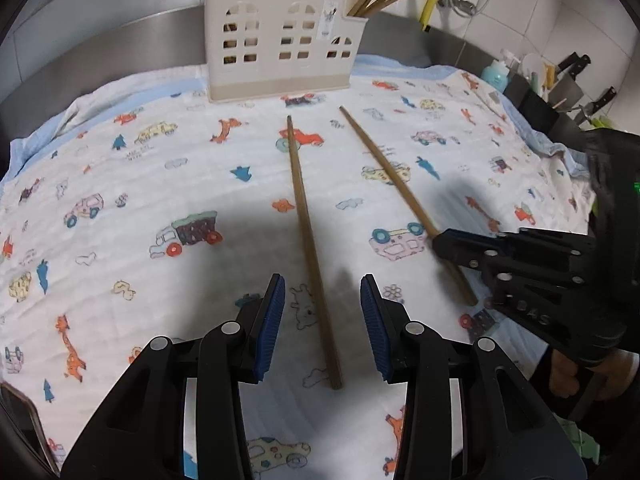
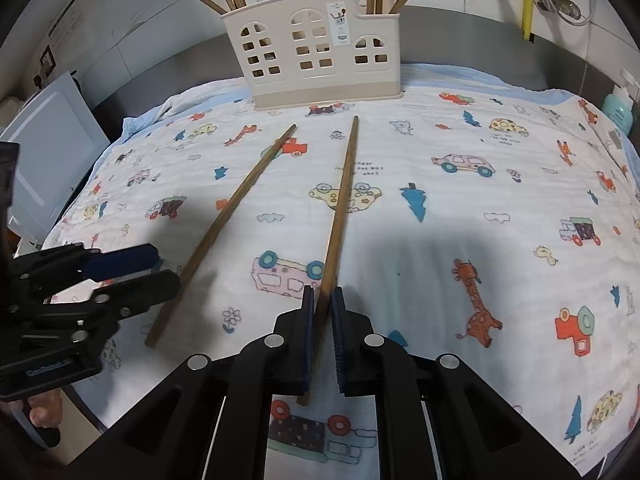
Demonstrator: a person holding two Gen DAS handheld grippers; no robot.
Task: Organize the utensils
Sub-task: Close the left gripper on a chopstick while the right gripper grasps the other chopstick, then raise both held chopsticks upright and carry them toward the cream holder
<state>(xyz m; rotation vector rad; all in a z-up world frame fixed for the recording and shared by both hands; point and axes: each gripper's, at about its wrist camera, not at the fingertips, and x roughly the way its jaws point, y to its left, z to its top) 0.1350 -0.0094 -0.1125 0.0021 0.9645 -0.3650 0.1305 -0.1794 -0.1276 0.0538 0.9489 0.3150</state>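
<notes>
Chopstick [image 2: 340, 208] clamped between right fingers [image 2: 307, 328]; left fingers [image 1: 274, 320] apart around another [image 1: 310, 240].

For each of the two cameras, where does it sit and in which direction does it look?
Left wrist: on the left hand-held gripper, looking down over the cloth toward the holder; its open jaws straddle the left chopstick; the person's right hand shows.
Right wrist: on the right hand-held gripper, facing the same way, shut on the right chopstick.
Shared: holder, cloth, both chopsticks, and each shows the other gripper.
</notes>
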